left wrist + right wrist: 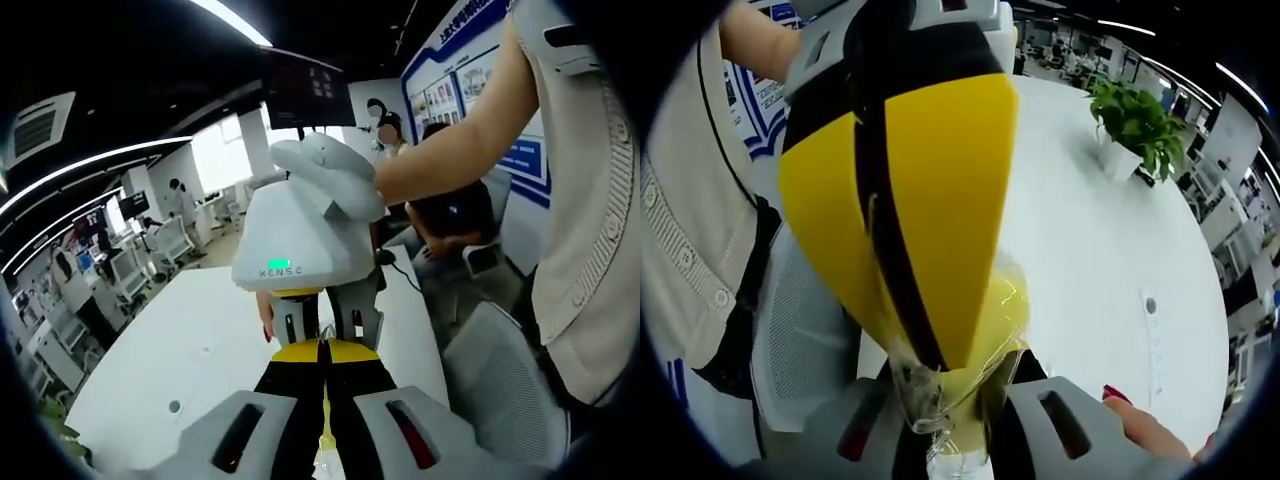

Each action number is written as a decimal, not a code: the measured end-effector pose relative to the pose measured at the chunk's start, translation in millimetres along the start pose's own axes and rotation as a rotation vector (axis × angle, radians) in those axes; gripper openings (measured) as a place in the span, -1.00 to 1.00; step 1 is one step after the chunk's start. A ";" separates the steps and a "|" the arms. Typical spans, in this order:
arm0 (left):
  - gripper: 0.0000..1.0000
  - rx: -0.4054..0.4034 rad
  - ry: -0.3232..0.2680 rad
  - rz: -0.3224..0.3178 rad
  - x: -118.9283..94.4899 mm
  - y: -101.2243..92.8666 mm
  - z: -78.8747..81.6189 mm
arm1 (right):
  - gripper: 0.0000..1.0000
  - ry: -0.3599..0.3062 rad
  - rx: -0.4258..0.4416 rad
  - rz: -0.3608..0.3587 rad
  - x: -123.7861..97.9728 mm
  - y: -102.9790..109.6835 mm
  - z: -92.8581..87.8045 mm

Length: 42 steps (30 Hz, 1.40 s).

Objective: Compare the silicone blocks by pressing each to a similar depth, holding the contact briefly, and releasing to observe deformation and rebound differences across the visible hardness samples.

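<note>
A clear, yellow-tinted silicone block (975, 405) sits between the jaws of my right gripper (955, 395), which is shut on it. My left gripper (937, 375) comes in from above as a big yellow wedge with a black seam. It is shut, and its tip pushes into the block. In the left gripper view, my left gripper (323, 347) points its closed yellow tips straight at the white right gripper (325, 322), which a person's hand holds facing it. The block itself is hidden there behind the tips.
A white table (1090, 230) lies below, with a potted plant (1135, 120) at its far end and a small socket (1150, 305). A grey mesh chair (500, 380) stands close by the person's beige sleeve. A finger with a red nail (1140, 425) rests beside the right gripper.
</note>
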<state>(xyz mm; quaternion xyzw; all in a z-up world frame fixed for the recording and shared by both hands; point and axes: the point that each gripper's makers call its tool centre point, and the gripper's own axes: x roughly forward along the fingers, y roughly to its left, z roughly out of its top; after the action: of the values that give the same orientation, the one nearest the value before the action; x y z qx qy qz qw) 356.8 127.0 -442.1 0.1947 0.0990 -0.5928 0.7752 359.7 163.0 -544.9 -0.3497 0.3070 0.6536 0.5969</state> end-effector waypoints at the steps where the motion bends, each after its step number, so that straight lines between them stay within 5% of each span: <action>1: -1.00 -0.002 0.001 -0.001 0.2 0.0 -0.3 | -0.87 0.001 -0.005 -0.001 0.2 -0.4 -0.2; 20: -1.00 -0.093 -0.014 0.057 0.2 4.8 -2.6 | -0.85 -0.004 0.018 -0.001 3.1 -5.6 1.2; 42: -1.00 -0.210 -0.064 0.051 -1.1 13.8 -7.4 | -0.78 -0.035 0.043 -0.003 6.8 -12.2 2.5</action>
<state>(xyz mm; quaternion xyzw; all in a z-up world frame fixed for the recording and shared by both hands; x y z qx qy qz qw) 370.3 134.2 -445.8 0.0960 0.1307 -0.5651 0.8089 371.3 170.1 -548.8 -0.3259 0.3097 0.6519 0.6106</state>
